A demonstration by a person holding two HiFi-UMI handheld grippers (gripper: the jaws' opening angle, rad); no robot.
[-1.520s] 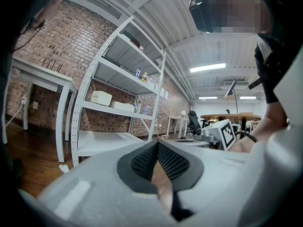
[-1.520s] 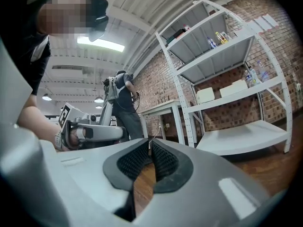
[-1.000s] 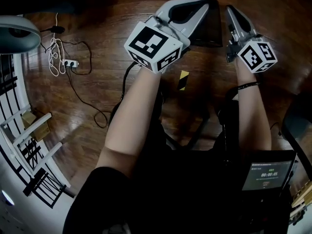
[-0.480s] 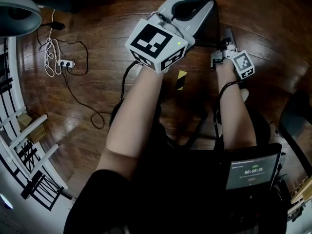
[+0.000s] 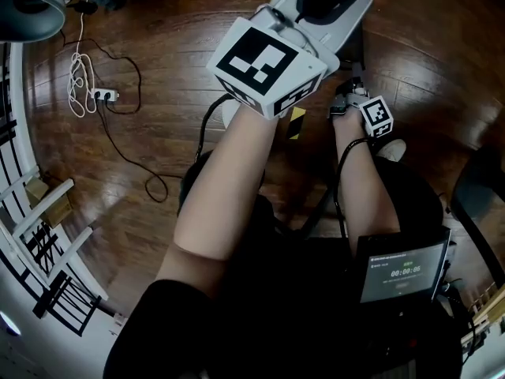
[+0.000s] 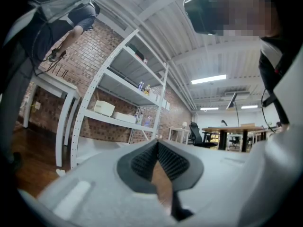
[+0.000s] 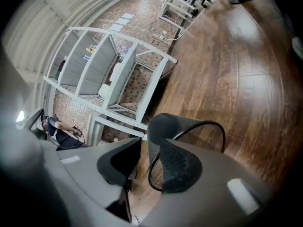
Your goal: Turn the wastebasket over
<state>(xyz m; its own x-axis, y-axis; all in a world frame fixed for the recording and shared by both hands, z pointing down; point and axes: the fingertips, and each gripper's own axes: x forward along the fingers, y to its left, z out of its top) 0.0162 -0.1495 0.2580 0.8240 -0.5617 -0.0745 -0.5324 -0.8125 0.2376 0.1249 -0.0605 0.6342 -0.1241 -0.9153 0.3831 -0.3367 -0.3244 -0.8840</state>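
Screen [image 5: 398,275] sits nearest, at the person's lap, with both forearms reaching down past it toward the floor [image 5: 158,156]; the left arm is raised high toward the head camera, its marker cube [image 5: 268,61] large in that view, and the right arm is lower, close to the floor.

Left tongs [image 6: 157,144] are pressed together at the tips, the ribbed pads [image 6: 176,162] meeting in a narrow V with nothing held between them; they point out level across the room.

Right tongs [image 7: 147,143] stand spread, and the basket [image 7: 165,122], black mesh, is at their tips on the floor; its wire rim [image 7: 221,131] runs down into the gap, along the inner edge of the right-hand pad, and a strip of bare floor shows between the mesh wall and the other pad, so the rim is not pinched.

From the head view the basket lies just ahead of the right tongs, mostly hidden behind the left tongs; a strip of yellow-and-black tape [image 5: 296,123] lies on the boards just beside the right wrist.

Farther left a cable [image 5: 134,148] trails to a power strip [image 5: 104,95]; a white rack [image 7: 118,79] stands against the brick wall beyond.
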